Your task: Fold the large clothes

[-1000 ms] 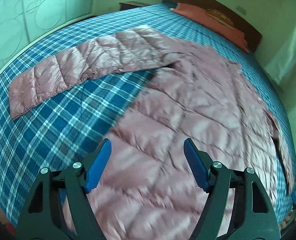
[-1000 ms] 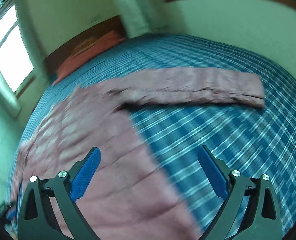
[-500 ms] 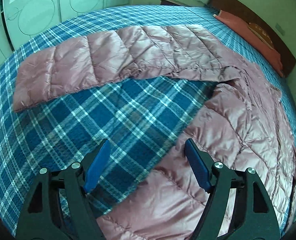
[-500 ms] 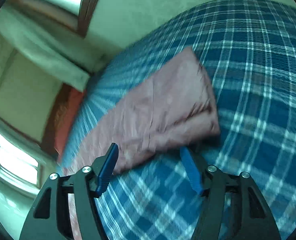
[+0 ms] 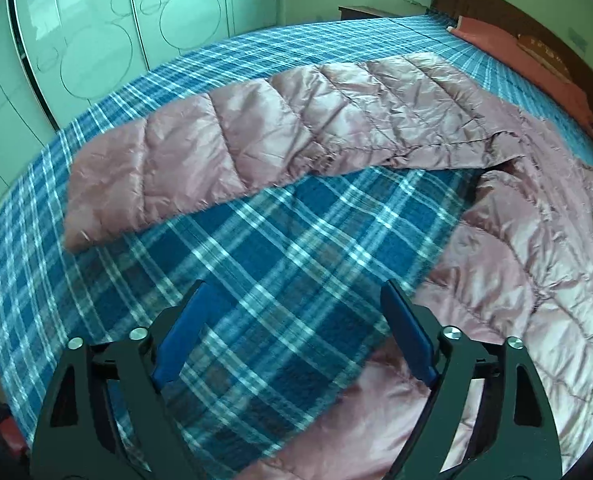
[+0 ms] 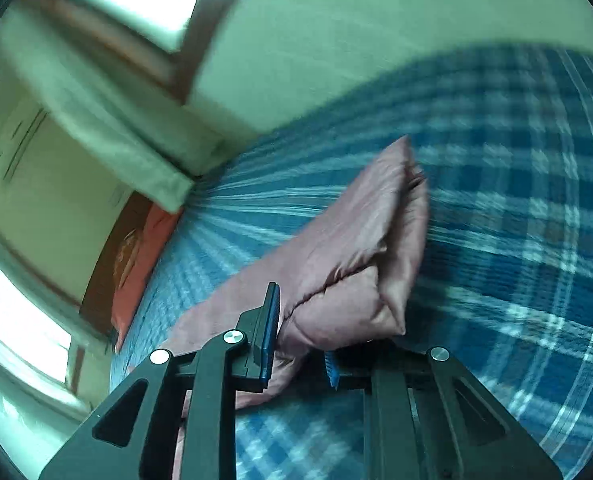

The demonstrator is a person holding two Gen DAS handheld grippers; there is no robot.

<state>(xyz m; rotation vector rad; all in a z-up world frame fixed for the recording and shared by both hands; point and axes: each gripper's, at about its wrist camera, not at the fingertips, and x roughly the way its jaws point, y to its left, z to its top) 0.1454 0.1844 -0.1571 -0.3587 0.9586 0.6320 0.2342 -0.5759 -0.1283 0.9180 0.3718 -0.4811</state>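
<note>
A pink quilted down jacket (image 5: 536, 240) lies spread on a blue plaid bed (image 5: 256, 248). One sleeve (image 5: 256, 132) stretches out to the left in the left wrist view. My left gripper (image 5: 292, 332) is open and empty above the bare bedspread, between the sleeve and the jacket body. In the right wrist view the other sleeve's cuff end (image 6: 356, 264) sits between my right gripper's (image 6: 300, 340) blue pads, which have closed in on it. The view is motion-blurred.
A wardrobe with circle patterns (image 5: 96, 40) stands beyond the bed's far left edge. An orange pillow (image 5: 536, 52) and dark wooden headboard (image 5: 508, 4) are at the far right. A window and curtain (image 6: 108, 92) show in the right wrist view.
My left gripper moved left off the jacket body, over bare bedspread nearer the left sleeve. My right gripper travelled to the right sleeve's cuff and its jaws closed on it.
</note>
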